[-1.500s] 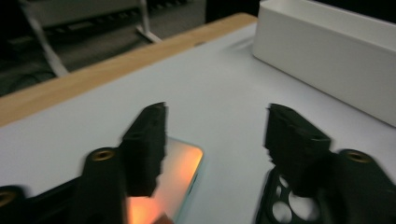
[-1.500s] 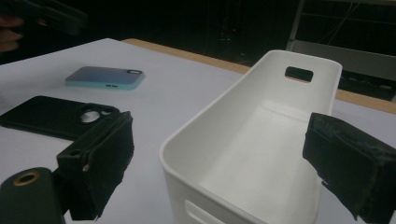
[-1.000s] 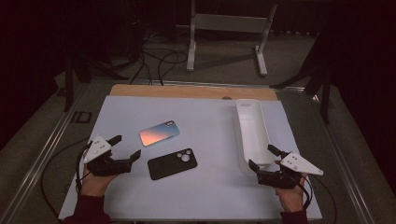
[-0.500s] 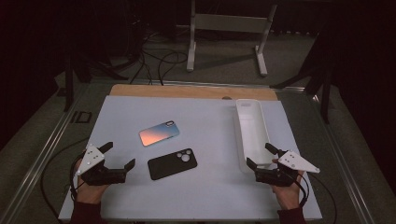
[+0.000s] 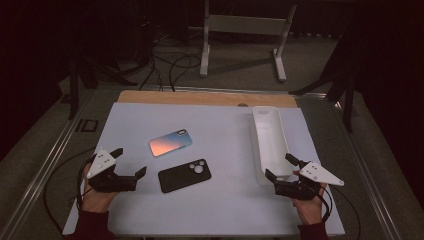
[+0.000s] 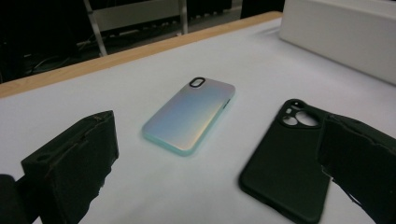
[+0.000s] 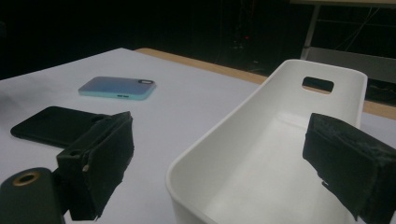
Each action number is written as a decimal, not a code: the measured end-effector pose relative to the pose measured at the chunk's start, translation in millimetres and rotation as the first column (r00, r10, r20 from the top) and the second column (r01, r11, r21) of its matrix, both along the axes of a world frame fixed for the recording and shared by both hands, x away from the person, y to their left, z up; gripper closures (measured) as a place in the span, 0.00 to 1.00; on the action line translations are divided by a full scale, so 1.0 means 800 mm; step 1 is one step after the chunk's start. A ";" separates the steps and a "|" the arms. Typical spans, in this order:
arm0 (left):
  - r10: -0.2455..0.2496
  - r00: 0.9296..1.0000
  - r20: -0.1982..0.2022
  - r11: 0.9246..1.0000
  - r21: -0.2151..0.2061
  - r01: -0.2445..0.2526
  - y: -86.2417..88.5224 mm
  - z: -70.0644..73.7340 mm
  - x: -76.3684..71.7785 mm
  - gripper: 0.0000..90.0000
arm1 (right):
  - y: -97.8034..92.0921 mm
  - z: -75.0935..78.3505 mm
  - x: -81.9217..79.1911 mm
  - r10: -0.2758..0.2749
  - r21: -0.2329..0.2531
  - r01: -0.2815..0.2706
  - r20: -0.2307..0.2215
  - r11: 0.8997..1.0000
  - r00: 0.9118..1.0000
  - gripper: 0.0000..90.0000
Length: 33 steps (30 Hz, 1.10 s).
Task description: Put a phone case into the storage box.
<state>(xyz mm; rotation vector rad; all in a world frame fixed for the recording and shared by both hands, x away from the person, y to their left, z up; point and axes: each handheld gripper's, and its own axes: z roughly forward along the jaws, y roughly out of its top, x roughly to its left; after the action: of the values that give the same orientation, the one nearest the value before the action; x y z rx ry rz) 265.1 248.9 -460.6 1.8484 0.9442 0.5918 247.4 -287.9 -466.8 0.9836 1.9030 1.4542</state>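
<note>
High view: the left hand-held gripper (image 5: pixel 131 162) rests low at lower left, jaws released, aimed at the black phone case (image 5: pixel 184 175) at frame centre — ready for pickup. The right hand-held gripper (image 5: pixel 281 167) brackets the white bin (image 5: pixel 270 142) end, released.

Left gripper view: the iridescent phone case (image 6: pixel 189 115) lies centred — black case lower right.

Right gripper view: bin wall between spread jaws.

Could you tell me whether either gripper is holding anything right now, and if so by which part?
Nothing is held. The left gripper is open beside the black phone case, and the right gripper is open at the near end of the white bin.
</note>
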 end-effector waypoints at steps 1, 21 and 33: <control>-0.011 1.000 -0.014 1.000 0.004 0.011 0.000 0.001 0.007 0.00 | 0.000 0.000 0.000 -0.001 0.000 0.001 0.003 1.000 1.000 0.10; -0.022 0.995 -0.100 0.990 0.137 0.035 -0.026 0.003 0.123 0.00 | -0.002 0.002 0.002 -0.004 -0.003 0.004 -0.002 1.000 1.000 0.10; -0.030 0.978 -0.207 0.983 0.174 0.067 -0.044 -0.034 0.164 0.00 | -0.001 0.003 0.003 0.002 -0.006 -0.002 -0.002 1.000 1.000 0.09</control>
<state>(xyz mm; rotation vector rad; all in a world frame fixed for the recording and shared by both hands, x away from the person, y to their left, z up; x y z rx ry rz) 396.6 213.8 -487.7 2.1194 1.0023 0.4764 249.7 -288.3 -464.6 0.9813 1.9095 1.4481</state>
